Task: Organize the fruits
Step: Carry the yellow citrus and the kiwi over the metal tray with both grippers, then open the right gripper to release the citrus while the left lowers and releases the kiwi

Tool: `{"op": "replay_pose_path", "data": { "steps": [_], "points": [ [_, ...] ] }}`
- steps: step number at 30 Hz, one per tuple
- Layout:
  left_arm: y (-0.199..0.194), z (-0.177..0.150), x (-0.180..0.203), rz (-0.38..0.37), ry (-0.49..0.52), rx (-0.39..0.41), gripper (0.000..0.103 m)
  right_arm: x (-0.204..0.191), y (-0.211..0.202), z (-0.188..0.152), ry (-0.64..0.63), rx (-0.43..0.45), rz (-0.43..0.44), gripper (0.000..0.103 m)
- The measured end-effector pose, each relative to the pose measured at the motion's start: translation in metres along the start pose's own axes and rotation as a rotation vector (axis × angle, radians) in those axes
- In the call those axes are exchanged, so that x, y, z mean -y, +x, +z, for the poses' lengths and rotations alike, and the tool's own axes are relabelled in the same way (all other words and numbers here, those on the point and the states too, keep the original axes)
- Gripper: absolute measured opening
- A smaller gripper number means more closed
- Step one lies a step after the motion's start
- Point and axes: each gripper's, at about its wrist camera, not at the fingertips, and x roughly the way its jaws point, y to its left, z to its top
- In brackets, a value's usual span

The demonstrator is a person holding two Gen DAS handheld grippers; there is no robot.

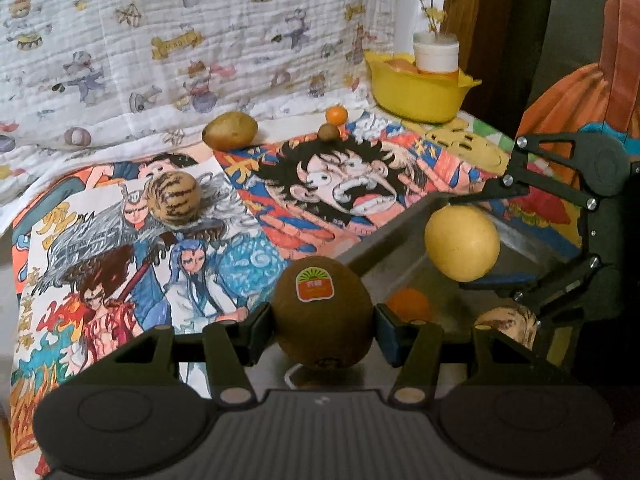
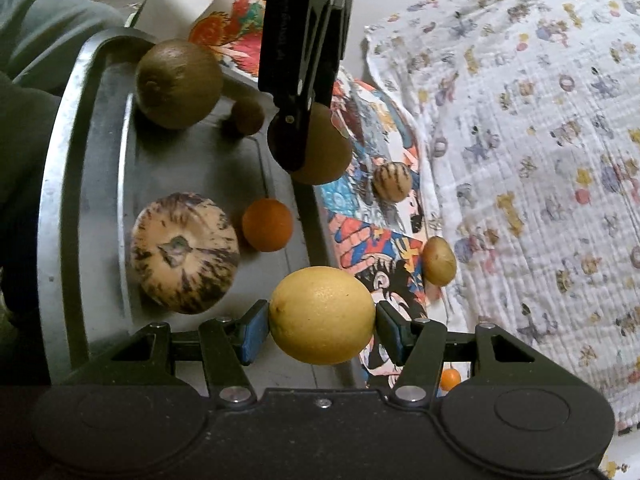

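My left gripper is shut on a brown kiwi with an orange sticker, held over the near corner of a metal tray. To the right, my right gripper is shut on a yellow lemon above the tray. In the right wrist view the lemon sits between the blue pads of the right gripper, and the left gripper hangs from above with its kiwi. The tray holds a kiwi, a small brown fruit, an orange and a striped melon.
On the cartoon-print cloth lie a small striped melon, a brown oval fruit, a tiny orange and a small brown fruit. A yellow bowl with a white cup stands at the back right. A person's sleeve borders the tray.
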Motion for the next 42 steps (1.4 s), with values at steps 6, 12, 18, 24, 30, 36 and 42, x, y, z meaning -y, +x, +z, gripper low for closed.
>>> {"op": "replay_pose_path", "data": {
  "steps": [6,12,18,24,30,36,42],
  "points": [
    [0.008,0.0,0.005,0.043,0.009,-0.067,0.059,-0.002,0.004,0.002,-0.013,-0.015,0.049,0.059],
    [0.014,0.007,0.004,0.051,-0.001,-0.122,0.059,0.004,0.009,0.004,0.014,-0.021,0.088,0.059],
    [0.012,0.007,0.004,0.069,-0.001,-0.126,0.063,0.005,0.01,0.003,0.015,-0.026,0.088,0.065],
    [-0.005,0.006,0.007,0.076,-0.015,-0.077,0.078,0.007,0.001,-0.004,0.033,-0.041,0.059,0.073],
    [-0.049,-0.011,0.017,0.148,-0.068,0.041,0.096,0.01,-0.032,-0.011,0.116,-0.037,0.008,0.085],
    [-0.081,-0.041,0.033,0.192,-0.114,0.103,0.102,0.01,-0.065,-0.007,0.264,0.008,-0.003,0.094],
    [-0.09,-0.064,0.057,0.212,-0.127,0.122,0.102,0.011,-0.08,-0.002,0.477,0.053,0.013,0.1]
  ]
}}
